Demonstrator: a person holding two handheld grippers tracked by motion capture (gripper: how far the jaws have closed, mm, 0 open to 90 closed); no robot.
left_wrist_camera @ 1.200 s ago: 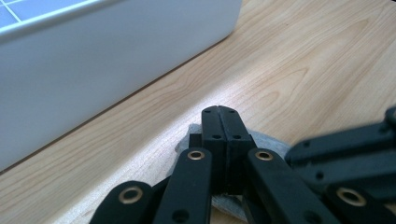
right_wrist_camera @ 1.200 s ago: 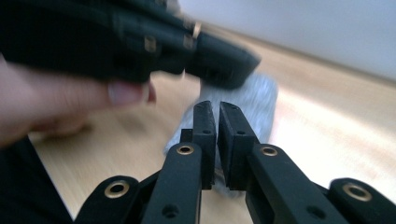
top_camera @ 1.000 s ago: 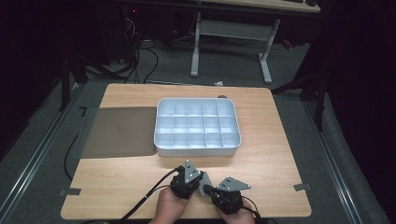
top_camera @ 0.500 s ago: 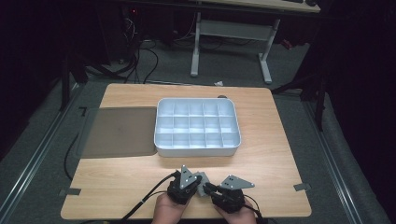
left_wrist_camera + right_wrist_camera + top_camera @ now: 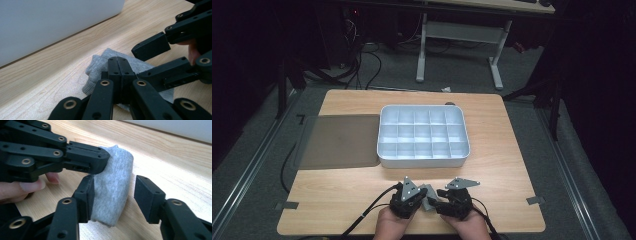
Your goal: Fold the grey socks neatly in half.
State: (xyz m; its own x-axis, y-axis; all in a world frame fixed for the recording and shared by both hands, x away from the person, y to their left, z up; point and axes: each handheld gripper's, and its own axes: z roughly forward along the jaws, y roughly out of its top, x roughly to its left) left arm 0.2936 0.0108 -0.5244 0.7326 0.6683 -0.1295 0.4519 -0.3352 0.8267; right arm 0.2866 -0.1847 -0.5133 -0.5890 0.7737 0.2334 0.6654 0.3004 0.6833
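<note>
Jaws of left gripper (image 5: 117, 65) clamped on grey cloth (image 5: 115, 182) lying on table (image 5: 337, 192) just before white divided tray (image 5: 423, 136), right gripper (image 5: 113, 197) beside it just opened, cloth between its spread pads, touching one, dark mat (image 5: 339, 141) left of tray.

A light wooden table (image 5: 337, 200) carries a white compartmented tray (image 5: 423, 159) at its middle, toward the far edge. A dark flat mat (image 5: 337, 142) lies just beside the tray, overhanging the left edge. A small grey folded cloth (image 5: 428, 197), possibly a sock, lies near the near edge.
</note>
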